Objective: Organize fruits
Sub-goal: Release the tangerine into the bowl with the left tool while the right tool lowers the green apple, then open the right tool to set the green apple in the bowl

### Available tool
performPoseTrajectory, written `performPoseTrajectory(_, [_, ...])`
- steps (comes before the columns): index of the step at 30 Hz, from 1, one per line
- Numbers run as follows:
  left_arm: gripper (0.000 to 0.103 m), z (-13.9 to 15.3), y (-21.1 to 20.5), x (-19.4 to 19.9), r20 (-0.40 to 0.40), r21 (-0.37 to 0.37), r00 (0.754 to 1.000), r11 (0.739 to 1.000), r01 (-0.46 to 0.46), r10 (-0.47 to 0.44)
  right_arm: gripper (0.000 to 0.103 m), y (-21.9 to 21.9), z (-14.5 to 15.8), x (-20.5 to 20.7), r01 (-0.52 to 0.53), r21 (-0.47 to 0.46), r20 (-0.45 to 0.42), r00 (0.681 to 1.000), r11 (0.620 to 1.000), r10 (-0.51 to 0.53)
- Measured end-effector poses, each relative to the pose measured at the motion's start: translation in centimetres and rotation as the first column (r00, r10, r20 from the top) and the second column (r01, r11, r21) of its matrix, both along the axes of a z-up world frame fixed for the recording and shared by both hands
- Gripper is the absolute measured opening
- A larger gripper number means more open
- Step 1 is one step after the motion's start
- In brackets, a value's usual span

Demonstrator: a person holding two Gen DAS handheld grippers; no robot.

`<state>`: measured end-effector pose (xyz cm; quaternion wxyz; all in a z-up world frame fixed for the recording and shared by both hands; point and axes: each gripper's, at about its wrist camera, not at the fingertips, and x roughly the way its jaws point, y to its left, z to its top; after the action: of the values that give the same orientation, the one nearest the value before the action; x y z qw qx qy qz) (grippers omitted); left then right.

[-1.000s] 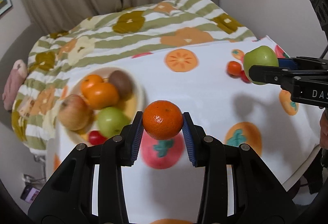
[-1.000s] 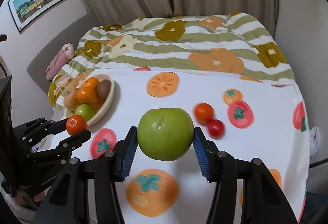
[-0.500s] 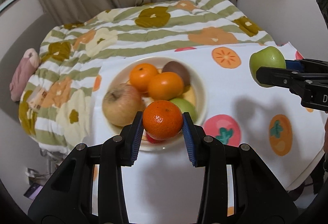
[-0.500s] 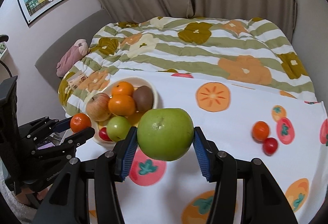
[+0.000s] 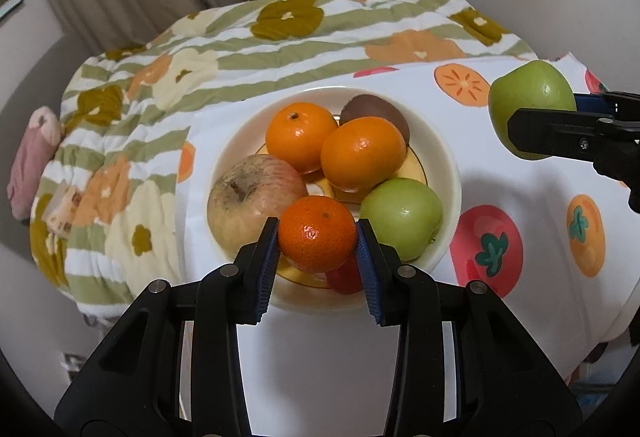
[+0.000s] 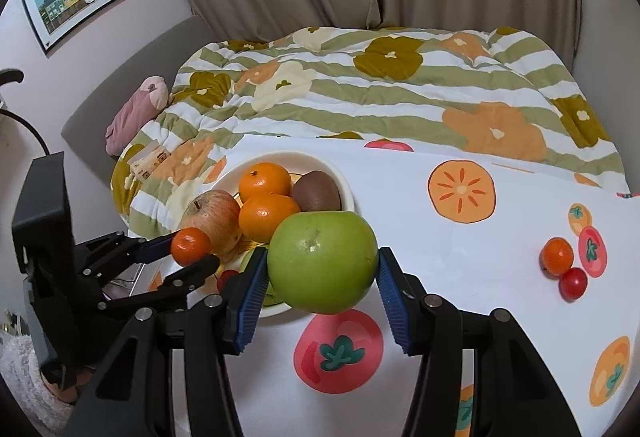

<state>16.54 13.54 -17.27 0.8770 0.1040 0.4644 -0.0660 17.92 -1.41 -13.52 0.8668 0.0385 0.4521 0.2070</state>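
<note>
Fruit-printed white tablecloth [image 5: 304,365] underfoot of everything, with a striped floral quilt [image 5: 280,37] and beige curtains beyond. Nearest the left wrist view: left gripper [image 5: 317,237] clamped on a small tangerine [image 5: 317,233], pads pressing both flanks, hanging just over the near rim of the cream bowl [image 5: 448,165]. Already crowded in there — a blotchy reddish apple [image 5: 252,197] at left, a green apple [image 5: 402,217] at right, two oranges [image 5: 362,155] stacked behind, a brown kiwi [image 5: 374,113] at the back, and something red [image 5: 344,279] low at the front edge, possibly a cherry tomato, half hidden by the jaw. Off to the right and a little higher: right gripper [image 6: 322,269] closed around a large green apple [image 6: 322,261], held above the cloth beside the bowl. Farther along the cloth, well apart from the bowl, a small orange fruit [image 6: 556,255] and a red cherry tomato [image 6: 573,283] touching each other, not yet gathered. Main risk, judging from the pile: no level gap left for the tangerine, so letting go from this height likely to send it rolling off the heap and over the low rim — or to nudge the top orange loose. Second risk: both grippers converging on one bowl, fingers liable to knock together or jostle the fruit. Third: heavy green apple set on the slope, likely to topple the stack.
</note>
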Motion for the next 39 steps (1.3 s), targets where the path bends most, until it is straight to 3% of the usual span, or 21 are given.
performPoseTrajectory(9, [0.046, -0.2, 0.0, 0.8, 0.002, -0.027, 0.999, 0.999, 0.032, -0.032, 0.050, 0.0, -0.6, 0.0, 0.043, 0.004, -0.011, 0.999, 0.999, -0.043])
performPoseTrajectory(10, [0.061, -0.2, -0.1, 0.7, 0.004, -0.025, 0.999, 0.999, 0.036, -0.036, 0.050, 0.0, -0.6, 0.1, 0.047, 0.003, -0.011, 0.999, 0.999, -0.047])
performPoseTrajectory(11, [0.087, 0.0, -0.2, 0.6, 0.016, -0.021, 0.999, 0.999, 0.039, -0.039, 0.050, 0.0, -0.6, 0.1, 0.048, 0.002, -0.011, 0.999, 0.999, -0.048])
performPoseTrajectory(13, [0.103, 0.7, -0.1, 0.1, 0.058, -0.020, 0.998, 0.999, 0.033, -0.032, 0.050, 0.0, -0.5, 0.1, 0.049, -0.001, -0.010, 0.999, 0.999, -0.049])
performPoseTrajectory(15, [0.103, 1.6, 0.0, -0.4, 0.089, -0.039, 0.995, 0.998, 0.041, -0.037, 0.050, 0.1, -0.5, 0.0, 0.048, -0.004, -0.009, 0.999, 0.999, -0.048])
performPoseTrajectory(27, [0.103, 2.8, 1.6, -2.2, 0.070, -0.045, 0.997, 0.998, -0.034, 0.037, 0.050, 0.4, -0.1, 0.8, -0.038, -0.048, 0.010, 0.999, 0.998, 0.039])
performPoseTrajectory(39, [0.103, 2.2, 3.1, -3.0, 0.057, -0.033, 0.993, 0.995, -0.098, 0.100, 0.050, 2.3, -2.8, 2.4, -0.117, -0.080, -0.013, 0.993, 0.990, 0.116])
